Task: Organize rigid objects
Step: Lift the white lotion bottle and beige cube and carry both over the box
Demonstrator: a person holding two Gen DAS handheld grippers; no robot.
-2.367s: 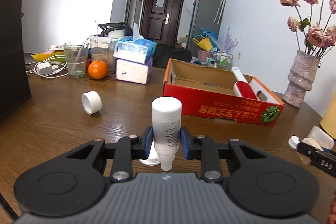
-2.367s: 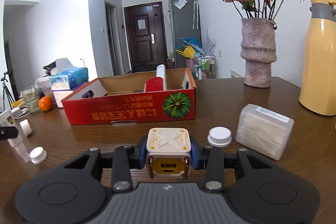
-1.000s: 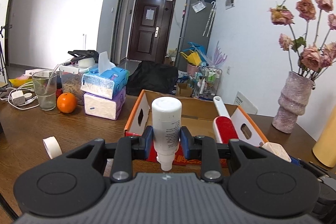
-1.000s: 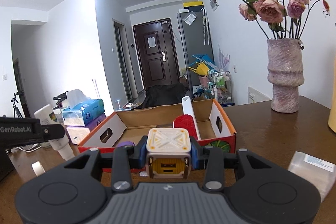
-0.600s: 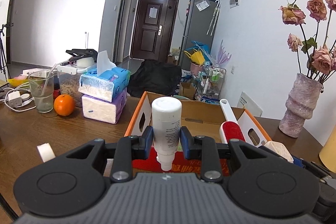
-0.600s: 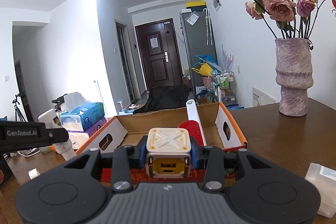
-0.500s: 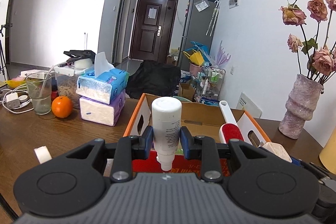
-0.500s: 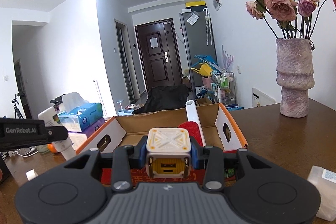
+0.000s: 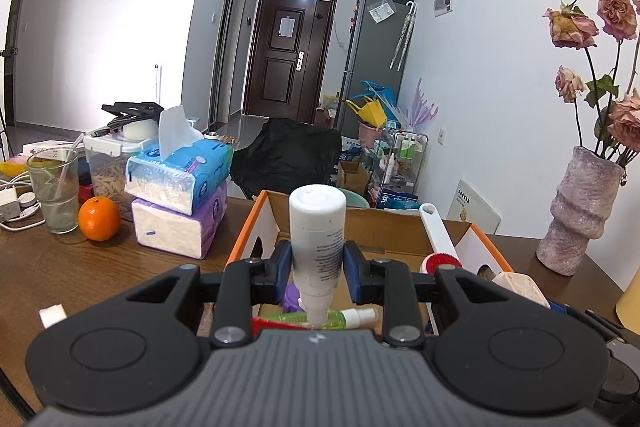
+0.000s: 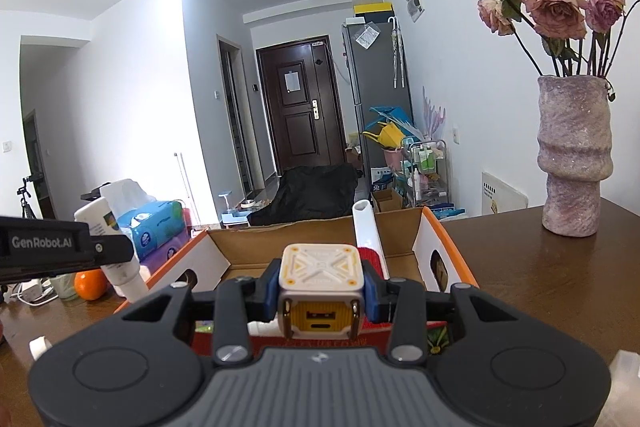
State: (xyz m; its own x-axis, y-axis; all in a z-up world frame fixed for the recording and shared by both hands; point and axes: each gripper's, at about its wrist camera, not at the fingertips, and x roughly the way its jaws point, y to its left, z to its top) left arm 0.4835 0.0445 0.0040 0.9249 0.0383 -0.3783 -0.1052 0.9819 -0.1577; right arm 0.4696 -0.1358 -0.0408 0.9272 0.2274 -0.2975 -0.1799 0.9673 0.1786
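A: Where's the bottle (image 9: 317,239)?

B: Pinched upside down between the left gripper's (image 9: 317,271) blue pads, its nozzle hanging over the near edge of the cardboard box (image 9: 256,233). The gripper body hides the box's front wall and most of its floor.

A: And the cube (image 10: 321,281)?

B: The right gripper (image 10: 321,293) is pressed together on it, just short of the box's near wall. Its underside is out of sight.

A: What's in the box?

B: A lint roller (image 9: 436,237) leaning at the right side, a green spray bottle (image 9: 340,317) lying flat, something purple I can't make out. The middle looks open.

A: Around it?

B: Tissue packs (image 9: 180,195) and an orange (image 9: 99,219) to the left, a vase (image 10: 574,155) well apart on the right.
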